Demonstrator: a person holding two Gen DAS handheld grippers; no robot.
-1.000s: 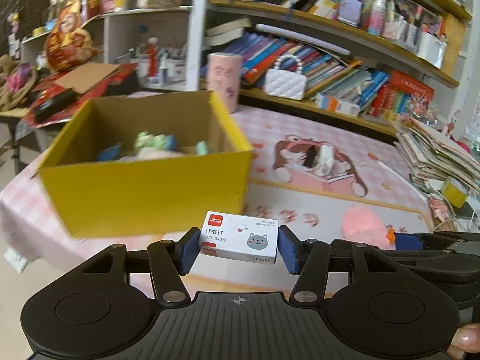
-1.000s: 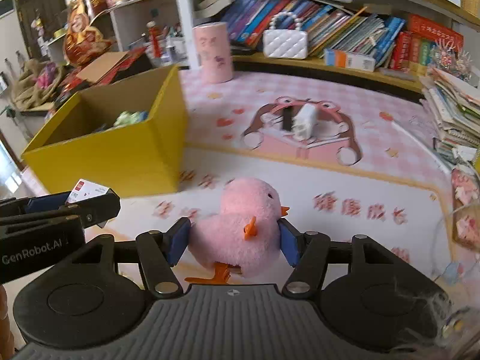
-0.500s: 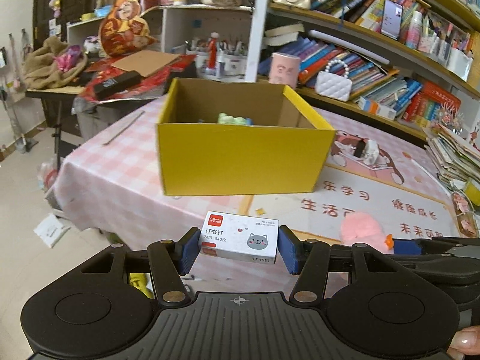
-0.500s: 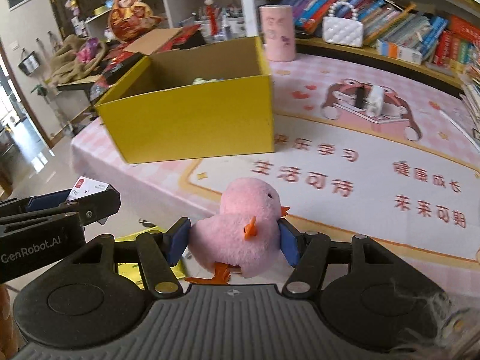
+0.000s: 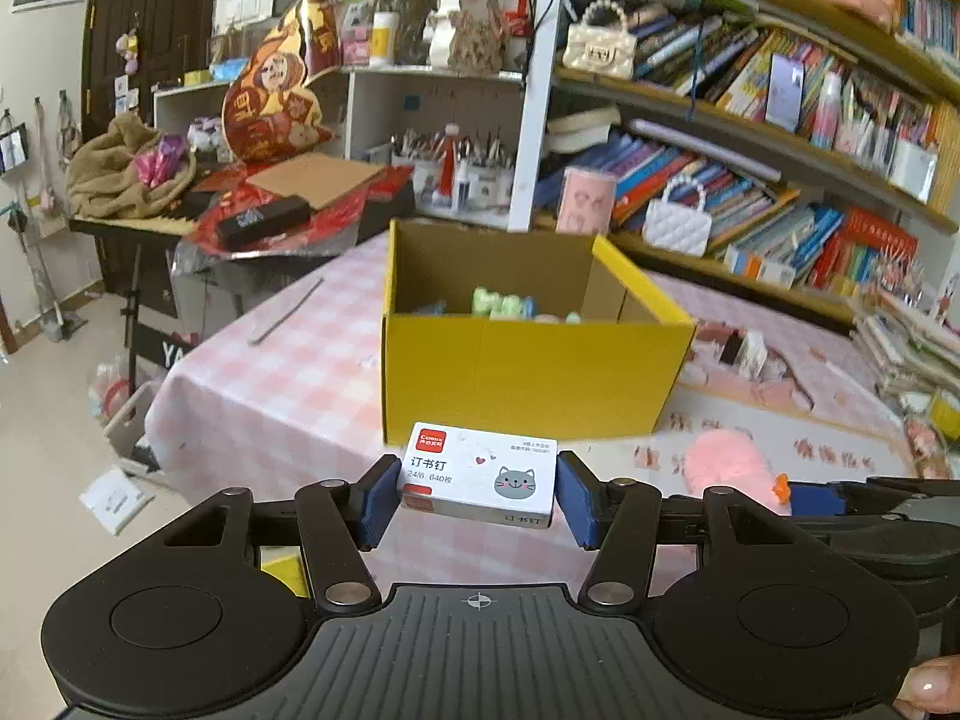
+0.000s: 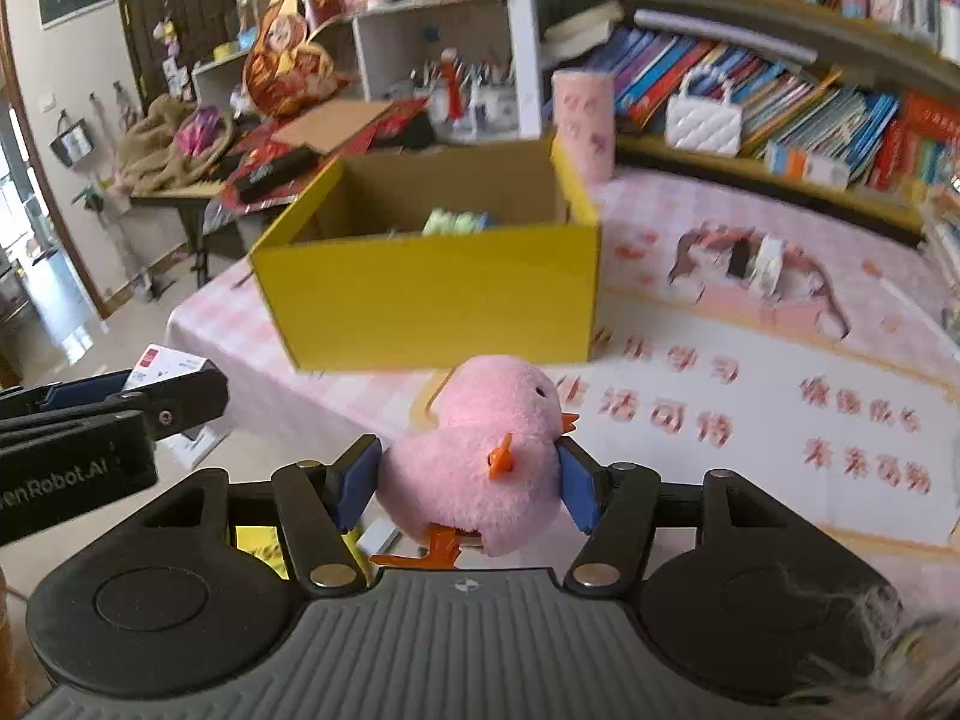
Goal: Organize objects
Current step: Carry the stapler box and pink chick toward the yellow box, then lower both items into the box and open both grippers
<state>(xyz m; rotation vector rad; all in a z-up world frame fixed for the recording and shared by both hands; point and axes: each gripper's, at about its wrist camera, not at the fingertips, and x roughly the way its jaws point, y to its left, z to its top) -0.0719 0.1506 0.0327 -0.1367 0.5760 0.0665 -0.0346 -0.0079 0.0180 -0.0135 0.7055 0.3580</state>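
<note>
Bookshelves back a pink-checked bench [image 5: 288,384] carrying the yellow box [image 5: 528,378] near its left edge. Left jaws [image 5: 477,495] clamp the staple box [image 5: 480,474], right jaws [image 6: 468,483] squeeze the pink chick [image 6: 480,456], both carried short of the bench's front edge, presumably for dropping in.

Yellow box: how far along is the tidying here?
Partly done. A few green and blue items already lie in the yellow box. In hand: the left gripper clamps a staple box; the right gripper clamps a pink chick. Neither is over the box yet. Both remain to go in.
</note>
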